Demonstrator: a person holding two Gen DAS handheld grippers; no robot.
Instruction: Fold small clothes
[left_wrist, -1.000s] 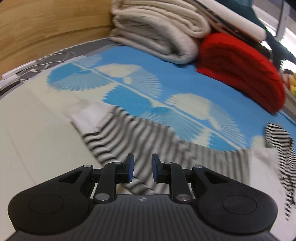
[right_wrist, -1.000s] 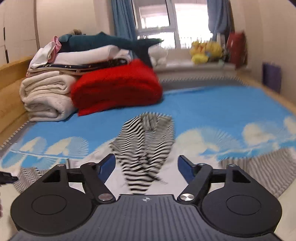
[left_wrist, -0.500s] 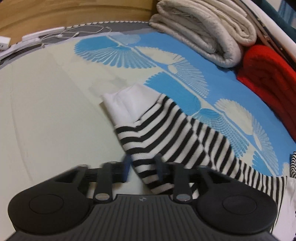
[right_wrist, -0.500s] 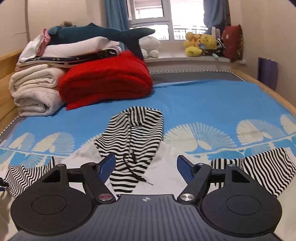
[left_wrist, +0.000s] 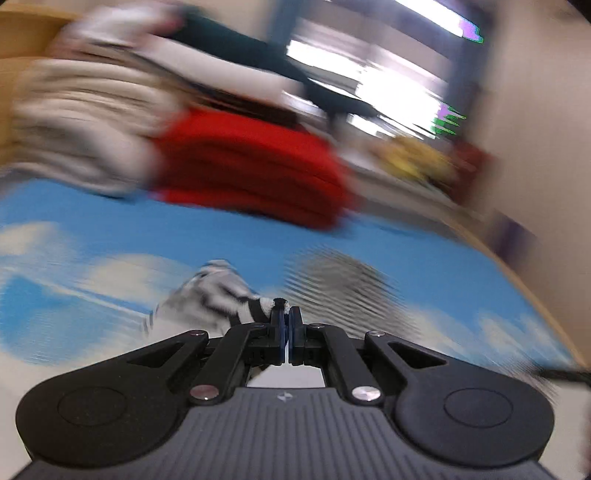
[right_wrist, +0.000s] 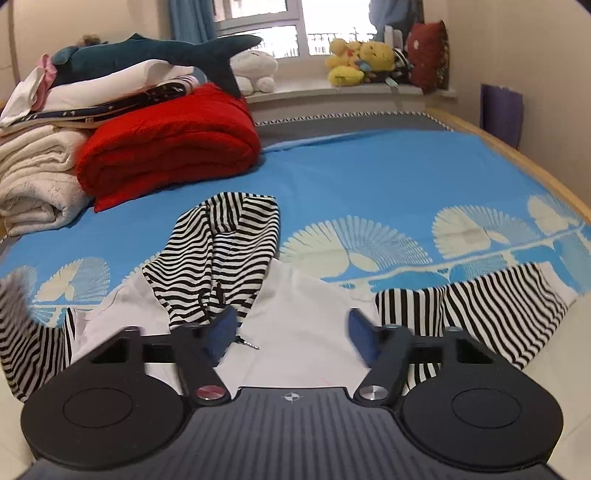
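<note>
A small white hoodie with black-and-white striped hood and sleeves lies spread on the blue patterned bedsheet. My left gripper is shut on the striped left sleeve, lifted off the bed; that view is blurred by motion. The same sleeve shows at the left edge of the right wrist view. My right gripper is open and empty, low over the white chest. The right sleeve lies flat to its right.
A red folded blanket and a stack of cream blankets with a plush shark sit at the back left. Plush toys line the window sill. A wooden bed edge runs along the right.
My left gripper has shut on the striped left sleeve and swung up and rightward with it. My right gripper has moved lower and nearer the hoodie's chest, still open.
</note>
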